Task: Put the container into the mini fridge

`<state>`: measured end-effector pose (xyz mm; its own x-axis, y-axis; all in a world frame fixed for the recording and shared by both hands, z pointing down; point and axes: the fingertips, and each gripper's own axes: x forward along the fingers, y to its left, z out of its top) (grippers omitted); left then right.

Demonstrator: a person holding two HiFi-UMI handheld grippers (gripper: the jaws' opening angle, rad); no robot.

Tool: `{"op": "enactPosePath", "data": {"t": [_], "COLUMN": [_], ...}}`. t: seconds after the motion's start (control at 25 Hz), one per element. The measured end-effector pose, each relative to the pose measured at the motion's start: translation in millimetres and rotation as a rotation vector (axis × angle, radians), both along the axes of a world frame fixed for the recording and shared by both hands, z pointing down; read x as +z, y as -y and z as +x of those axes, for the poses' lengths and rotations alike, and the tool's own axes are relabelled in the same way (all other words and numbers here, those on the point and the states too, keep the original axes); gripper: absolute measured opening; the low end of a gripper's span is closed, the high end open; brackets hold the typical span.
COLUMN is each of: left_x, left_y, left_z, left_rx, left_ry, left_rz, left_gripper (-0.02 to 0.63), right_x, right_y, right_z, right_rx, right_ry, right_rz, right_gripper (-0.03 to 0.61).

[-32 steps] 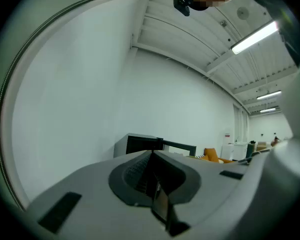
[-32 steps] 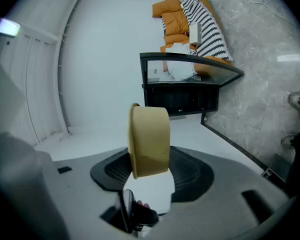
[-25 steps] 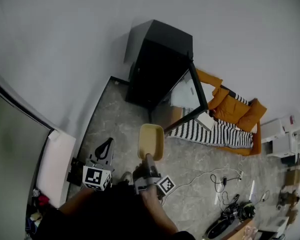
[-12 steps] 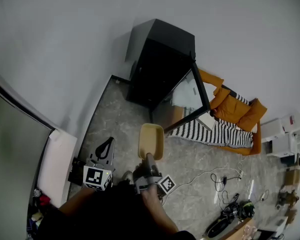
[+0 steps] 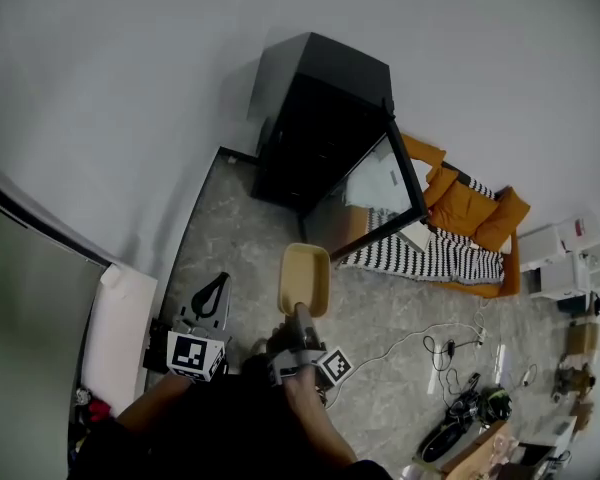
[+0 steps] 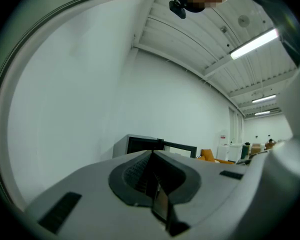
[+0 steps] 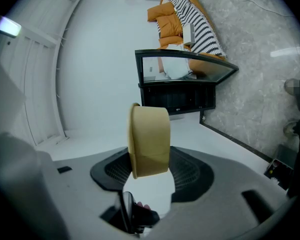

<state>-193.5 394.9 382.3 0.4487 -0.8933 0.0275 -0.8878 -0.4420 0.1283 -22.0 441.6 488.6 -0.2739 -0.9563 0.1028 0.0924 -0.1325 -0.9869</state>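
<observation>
The black mini fridge (image 5: 315,128) stands against the wall with its glass door (image 5: 375,198) swung open to the right. My right gripper (image 5: 302,316) is shut on the tan container (image 5: 305,280), held out level toward the fridge, still short of it over the floor. In the right gripper view the container (image 7: 149,141) sits between the jaws with the open fridge (image 7: 177,96) beyond it. My left gripper (image 5: 212,290) hangs to the left, shut and empty. Its own view shows the left gripper (image 6: 152,176) with the fridge (image 6: 145,144) far ahead.
An orange sofa (image 5: 470,213) with a striped blanket (image 5: 420,258) lies right of the fridge door. Cables (image 5: 445,348) and small gear (image 5: 470,413) trail across the grey floor at the lower right. A white panel (image 5: 115,333) leans at the left. White boxes (image 5: 555,263) stand far right.
Both grippers and the container have edged slightly toward the fridge along with the person. The grip on the container is unchanged.
</observation>
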Motion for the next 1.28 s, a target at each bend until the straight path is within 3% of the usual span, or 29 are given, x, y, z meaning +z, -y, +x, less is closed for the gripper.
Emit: {"op": "enactPosePath", "data": {"t": [0.32,0.6,1.28], "left_x": [6.6,-2.3,8.0], "left_y": [15.7,56.0,206.6], "left_z": [-4.4,7.9,98.7], "left_rx": [0.022,0.006,-0.017], "left_ry": [-0.014,-0.009,0.031], "left_rz": [-0.002,-0.001,-0.023], "left_gripper": [0.005,0.005,0.005], "right_x": [2.0,3.7,13.1], "right_y": [15.6,61.9,220.5], "right_z": [-13.2,-8.2,68.1], "right_rx": [0.001,-0.02,-0.092], "right_ry": [-0.016,-0.008,0.0], "right_rz": [-0.004,0.009,-0.02], "right_gripper": [0.21,0.21,0.21]}}
